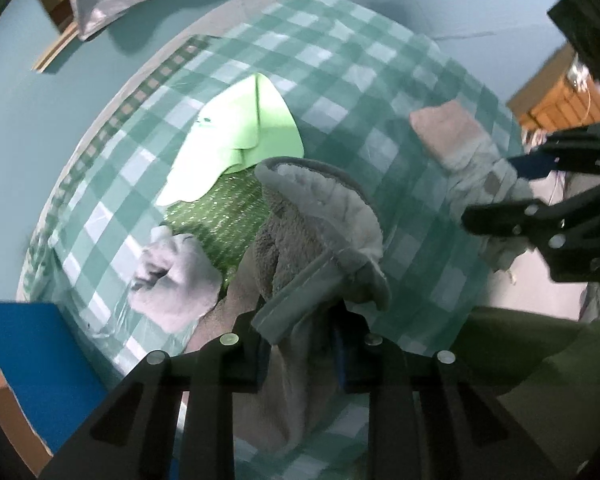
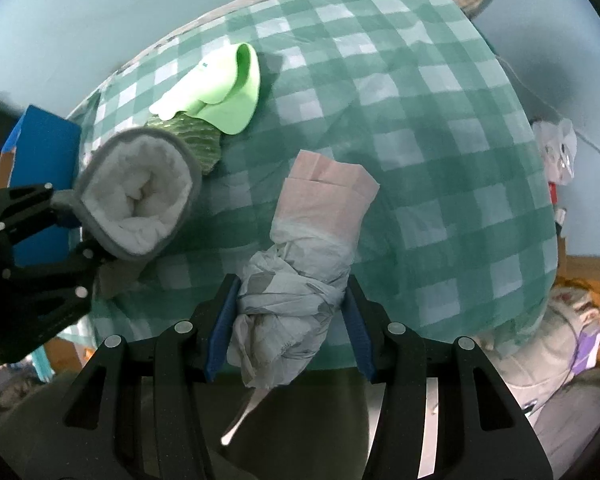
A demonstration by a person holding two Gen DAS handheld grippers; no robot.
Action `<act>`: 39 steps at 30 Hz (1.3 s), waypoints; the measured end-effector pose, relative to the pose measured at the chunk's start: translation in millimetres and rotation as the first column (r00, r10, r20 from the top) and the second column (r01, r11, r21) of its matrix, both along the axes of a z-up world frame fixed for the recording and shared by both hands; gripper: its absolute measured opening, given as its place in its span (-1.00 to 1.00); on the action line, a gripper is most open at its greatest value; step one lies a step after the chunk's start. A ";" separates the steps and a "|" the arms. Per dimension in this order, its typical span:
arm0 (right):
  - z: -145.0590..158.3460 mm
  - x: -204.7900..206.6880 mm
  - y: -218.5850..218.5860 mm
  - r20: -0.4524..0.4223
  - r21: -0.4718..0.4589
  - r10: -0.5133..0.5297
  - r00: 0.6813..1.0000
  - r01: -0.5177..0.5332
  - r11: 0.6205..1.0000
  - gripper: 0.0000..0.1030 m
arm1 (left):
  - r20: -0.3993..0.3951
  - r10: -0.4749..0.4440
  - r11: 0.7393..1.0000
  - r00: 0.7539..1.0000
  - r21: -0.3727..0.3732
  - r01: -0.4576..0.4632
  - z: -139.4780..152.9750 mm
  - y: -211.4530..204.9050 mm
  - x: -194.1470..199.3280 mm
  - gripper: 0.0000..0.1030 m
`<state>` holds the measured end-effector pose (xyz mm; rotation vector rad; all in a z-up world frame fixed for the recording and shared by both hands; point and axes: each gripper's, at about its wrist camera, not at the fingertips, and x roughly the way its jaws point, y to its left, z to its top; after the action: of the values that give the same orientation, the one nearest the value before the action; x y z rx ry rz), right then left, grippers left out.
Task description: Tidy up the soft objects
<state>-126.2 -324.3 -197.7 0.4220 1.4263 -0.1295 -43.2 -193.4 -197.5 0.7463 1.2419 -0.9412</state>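
My left gripper (image 1: 300,344) is shut on a grey slipper with white fleece lining (image 1: 320,216) and holds it above the green checked table (image 1: 380,80). The slipper also shows in the right wrist view (image 2: 136,196), with the left gripper (image 2: 66,232) at the left. My right gripper (image 2: 288,320) is shut on a rolled bundle of pale grey and pink cloth (image 2: 312,240). In the left wrist view the bundle (image 1: 460,148) hangs from the right gripper (image 1: 512,188) at the right edge.
A light green soft piece (image 1: 236,136) (image 2: 220,88) lies on a green patterned cloth (image 1: 228,216) on the table. A crumpled white cloth (image 1: 176,276) lies near the table's left edge. A blue box (image 1: 32,360) (image 2: 40,148) stands at the left.
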 end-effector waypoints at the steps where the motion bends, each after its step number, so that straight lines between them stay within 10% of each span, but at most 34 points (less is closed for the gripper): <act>1: 2.3 1.3 1.3 0.003 -0.002 0.011 1.000 -0.011 1.000 -0.02 | -0.004 0.015 1.000 1.000 -0.008 -0.015 2.7 -1.5 4.5 -0.51; 20: 51.3 30.2 33.3 0.072 -0.039 0.194 0.978 -0.192 0.981 -0.02 | -0.032 0.303 0.937 0.953 -0.172 -0.303 62.8 39.8 7.2 -0.52; 39: 101.5 63.8 77.6 0.137 -0.050 0.379 0.915 -0.376 0.925 -0.02 | -0.038 0.562 0.792 0.826 -0.263 -0.551 112.2 113.4 26.4 -0.51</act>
<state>-62.4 -246.8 -96.2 0.1264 1.3365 0.1953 -16.9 -80.0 -85.4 0.1569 1.1729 -0.5736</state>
